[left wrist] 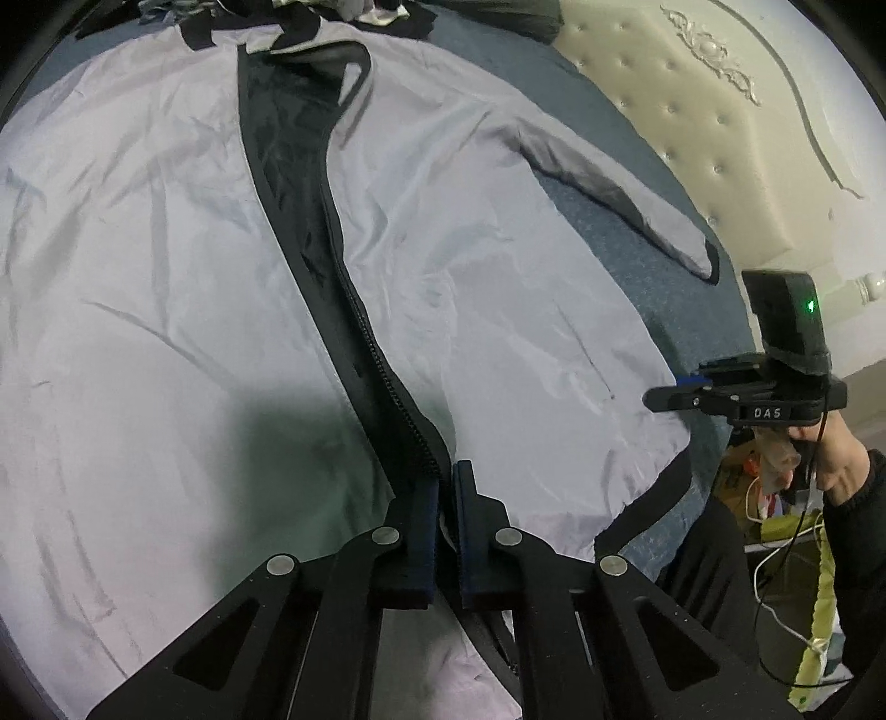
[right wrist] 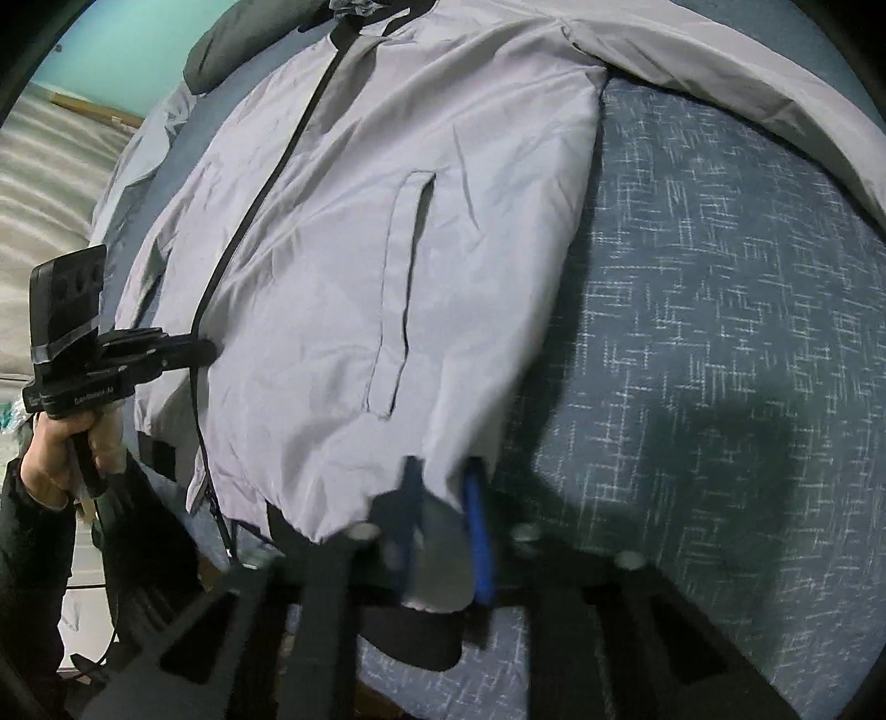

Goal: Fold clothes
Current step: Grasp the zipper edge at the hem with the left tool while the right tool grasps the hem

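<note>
A pale grey jacket (left wrist: 526,277) with a black zip and black trim lies front-up and spread out on a blue bedspread (left wrist: 609,249). In the left wrist view my left gripper (left wrist: 446,476) is shut on the jacket's bottom edge, right at the foot of the zip (left wrist: 387,387). My right gripper (left wrist: 650,399), held in a hand, reaches the hem's right corner. In the right wrist view the jacket (right wrist: 332,249) shows its side pocket (right wrist: 404,277). The right gripper (right wrist: 443,471) is blurred, its blue pads shut on the hem corner. The left gripper (right wrist: 210,351) sits at the zip.
One sleeve (left wrist: 664,221) lies stretched out toward a cream tufted headboard (left wrist: 720,111). Other clothes (left wrist: 360,11) are heaped beyond the collar. Cables and bags (left wrist: 775,515) lie off the bed's edge at the right. Patterned bedspread (right wrist: 720,277) lies bare to the jacket's right.
</note>
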`<state>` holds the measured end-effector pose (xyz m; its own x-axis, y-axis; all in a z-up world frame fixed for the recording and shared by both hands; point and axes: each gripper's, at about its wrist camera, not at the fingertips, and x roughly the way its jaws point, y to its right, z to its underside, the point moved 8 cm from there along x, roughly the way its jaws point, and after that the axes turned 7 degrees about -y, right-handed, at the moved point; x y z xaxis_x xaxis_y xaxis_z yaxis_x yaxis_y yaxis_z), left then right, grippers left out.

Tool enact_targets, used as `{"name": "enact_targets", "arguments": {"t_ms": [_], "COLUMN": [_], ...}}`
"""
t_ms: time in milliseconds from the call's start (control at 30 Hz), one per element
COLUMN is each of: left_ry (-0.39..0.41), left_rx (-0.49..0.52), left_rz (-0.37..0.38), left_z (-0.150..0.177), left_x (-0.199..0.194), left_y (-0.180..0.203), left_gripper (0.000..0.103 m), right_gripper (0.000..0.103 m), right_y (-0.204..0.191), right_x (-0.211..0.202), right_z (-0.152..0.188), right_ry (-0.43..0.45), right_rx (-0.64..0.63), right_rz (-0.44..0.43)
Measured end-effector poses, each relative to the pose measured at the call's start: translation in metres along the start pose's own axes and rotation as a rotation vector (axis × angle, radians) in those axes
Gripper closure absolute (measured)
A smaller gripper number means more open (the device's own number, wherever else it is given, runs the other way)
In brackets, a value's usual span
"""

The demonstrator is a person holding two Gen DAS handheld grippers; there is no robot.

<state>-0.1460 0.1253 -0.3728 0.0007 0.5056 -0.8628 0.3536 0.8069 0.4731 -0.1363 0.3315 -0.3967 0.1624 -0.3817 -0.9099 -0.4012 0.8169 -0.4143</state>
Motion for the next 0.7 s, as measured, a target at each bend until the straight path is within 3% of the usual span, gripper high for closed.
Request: {"name": "enact_targets", "arguments": {"t_ms": [267, 400, 700], "left_ry": [-0.048, -0.045, -0.039], "left_rx": [-0.037, -0.039, -0.049], "left_rz": [-0.028, -0.032, -0.039], "left_z": [0.001, 0.004, 0.003], "left_x": [0.027, 0.024, 0.017], "left_y": [-0.008, -0.012, -0.016], "left_gripper": [0.098, 0.098, 0.098], "right_gripper": [0.096, 0.072, 0.07], "right_y": [0.009, 0.014, 0.044], "right_x": [0.01, -0.004, -0.026], "right_z": [0.005, 0.003, 0.005], "right_ry": [-0.026, 0.001, 0.025], "right_rx": [0.02, 0.031, 0.08], "right_rz": [0.027, 0.028, 0.008]}}
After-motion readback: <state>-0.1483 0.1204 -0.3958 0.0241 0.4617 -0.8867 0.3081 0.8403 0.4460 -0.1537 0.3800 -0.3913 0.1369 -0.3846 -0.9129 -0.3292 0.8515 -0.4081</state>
